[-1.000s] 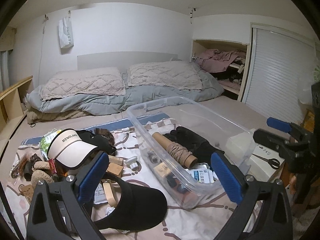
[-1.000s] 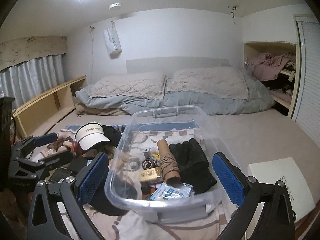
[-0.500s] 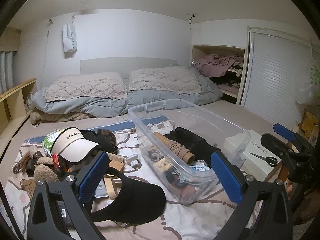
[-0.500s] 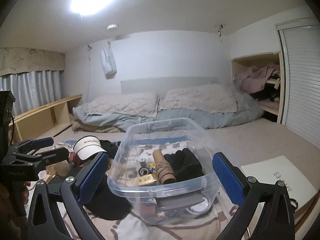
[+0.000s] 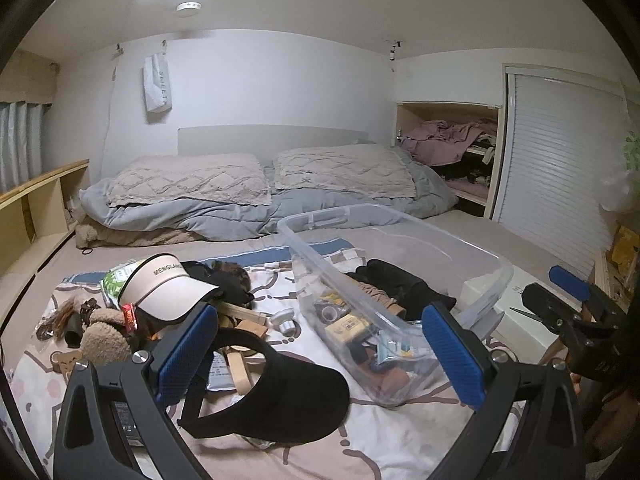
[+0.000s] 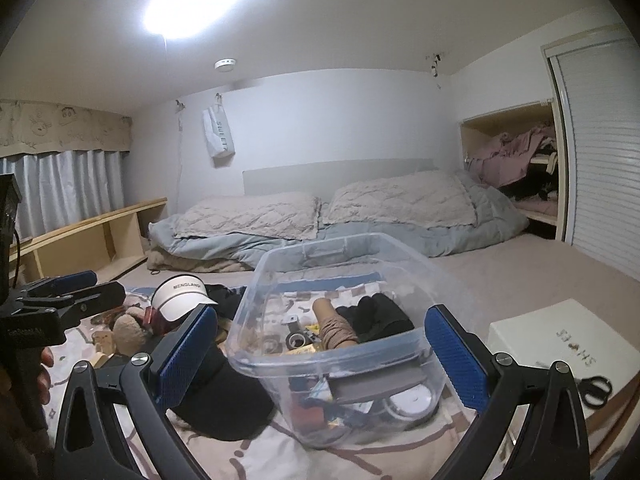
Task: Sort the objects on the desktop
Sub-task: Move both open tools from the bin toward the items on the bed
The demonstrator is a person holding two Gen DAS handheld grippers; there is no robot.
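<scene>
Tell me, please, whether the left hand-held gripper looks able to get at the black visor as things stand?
Probably yes: the left hand-held gripper is open, the black visor lies uncovered on the bed right below its fingers, and nothing sits between them.

Black gripper (image 5: 320,350), blue ribbed pads (image 5: 452,354), silver screws.

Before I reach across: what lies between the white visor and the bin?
In the left wrist view: dark clothing, wood blocks and a small knob.

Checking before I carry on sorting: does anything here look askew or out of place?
Yes: the clear bin sits tilted, its near end propped on a tape roll and other clutter beneath. Scissors lie near the white box's edge.
</scene>
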